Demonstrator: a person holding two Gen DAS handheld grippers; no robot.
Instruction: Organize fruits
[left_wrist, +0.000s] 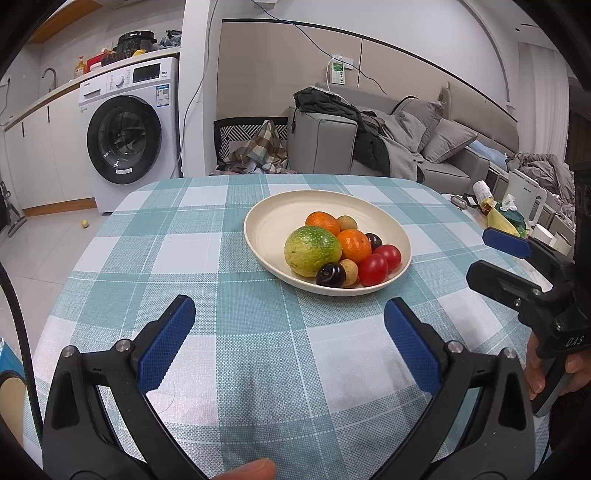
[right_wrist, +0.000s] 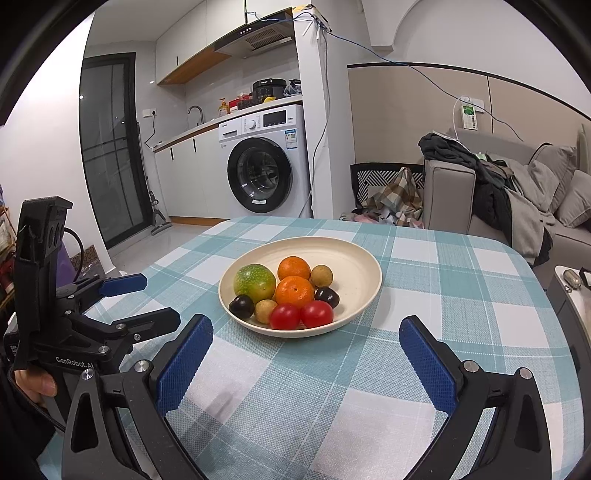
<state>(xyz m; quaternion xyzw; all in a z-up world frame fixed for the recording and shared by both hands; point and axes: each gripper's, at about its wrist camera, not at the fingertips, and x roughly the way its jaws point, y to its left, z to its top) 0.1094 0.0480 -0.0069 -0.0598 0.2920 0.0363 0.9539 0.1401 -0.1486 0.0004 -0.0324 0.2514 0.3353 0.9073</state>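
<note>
Both claws hang spread wide and empty over the bench (right_wrist: 461, 280): the left claw (left_wrist: 288, 321) and the right claw (right_wrist: 306, 339) each point toward the plate (left_wrist: 280, 206) from the near edge, touching nothing.

All the fruit already sits heaped on the near half of that cream plate, which stands near the middle of the checked cloth. Seen from the right wrist, the green fruit (right_wrist: 255, 282) lies at nine o'clock in the heap, the two oranges (right_wrist: 294, 291) at the centre and twelve, two red tomatoes (right_wrist: 317, 314) at six, two dark plums (right_wrist: 241, 306) at eight and three, and the small tan longans (right_wrist: 321, 276) at one and seven.

The main risk, I judge, is the packing. The pieces touch one another, so a wide claw closing on the green fruit or an orange could shove its neighbours and roll them over the shallow rim. The tomatoes look soft-skinned and may split if squeezed hard. The plums and longans are small and round; they could squirt out sideways from the pads. With both claws approaching the same heap, they may also knock together.
</note>
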